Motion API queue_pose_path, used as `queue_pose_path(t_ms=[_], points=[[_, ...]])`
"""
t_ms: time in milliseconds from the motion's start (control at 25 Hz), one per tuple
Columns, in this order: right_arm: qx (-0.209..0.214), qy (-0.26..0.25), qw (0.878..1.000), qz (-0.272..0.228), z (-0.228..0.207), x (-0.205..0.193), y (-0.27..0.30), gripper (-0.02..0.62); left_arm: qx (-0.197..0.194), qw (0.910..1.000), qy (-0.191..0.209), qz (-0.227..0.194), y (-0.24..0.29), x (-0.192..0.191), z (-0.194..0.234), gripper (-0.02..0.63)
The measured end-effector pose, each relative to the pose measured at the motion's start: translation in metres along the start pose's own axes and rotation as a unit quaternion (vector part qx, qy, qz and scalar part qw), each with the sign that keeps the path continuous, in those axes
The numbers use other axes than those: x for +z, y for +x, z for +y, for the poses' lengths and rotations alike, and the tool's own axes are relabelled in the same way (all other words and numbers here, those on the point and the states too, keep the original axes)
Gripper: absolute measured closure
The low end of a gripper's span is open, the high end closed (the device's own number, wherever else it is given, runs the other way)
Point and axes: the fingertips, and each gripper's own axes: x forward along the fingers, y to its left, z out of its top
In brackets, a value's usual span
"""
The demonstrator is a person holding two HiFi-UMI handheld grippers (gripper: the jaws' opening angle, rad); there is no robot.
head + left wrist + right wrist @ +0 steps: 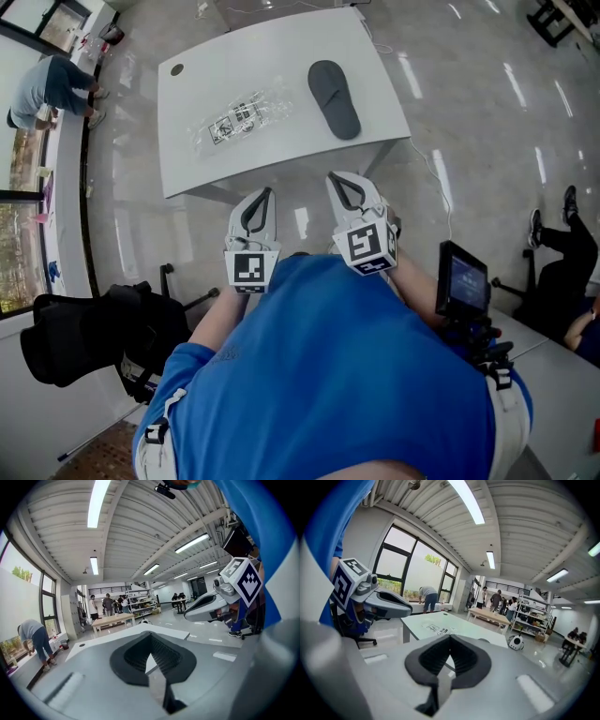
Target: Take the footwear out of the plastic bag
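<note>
The job looks finished, or as good as. The grey slipper (pixel 335 98) lies bare on the white table (pixel 197 159), sole down and lengthwise, close to the right edge and clear of any wrapping. The clear plastic bag (pixel 239 120) lies by itself nearer the middle of the table, well apart from the slipper, with its printed label facing up. It looks flat and crumpled. I'd judge it empty, though through the glare I can't swear nothing thin is inside.

Neither tool is on the table. The left gripper (pixel 261 197) and the right gripper (pixel 339 180) are held side by side just off the near edge, close in front of the person's blue shirt, tips pointing toward the table. On each, the jaws are pressed together with nothing between the pads, and each gripper's own view confirms it.

Only one slipper is in sight. If the task meant a pair, the second one isn't anywhere I can see. Otherwise nothing is left to do.
</note>
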Motion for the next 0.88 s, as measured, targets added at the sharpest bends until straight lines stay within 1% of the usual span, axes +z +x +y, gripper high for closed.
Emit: queue_pose_path(t_ms=[200,280,560,880], points=[[-0.002,0.055,0.998,0.006,0.011,0.001,-0.008,0.592,-0.011,0.9999,-0.011,-0.003,-0.012,0.005,0.004,0.601],[-0.004,0.066,0.998,0.008,0.018,0.004,-0.010,0.592,-0.014,0.9998,-0.016,-0.005,-0.019,0.006,0.008,0.601],[-0.006,0.085,0.996,0.012,0.033,0.006,-0.008,0.592,-0.026,0.9995,-0.017,-0.008,-0.026,0.004,0.011,0.601],[-0.008,0.087,0.996,0.012,0.044,0.010,-0.008,0.592,-0.036,0.9992,-0.016,-0.010,-0.035,-0.001,0.011,0.601]])
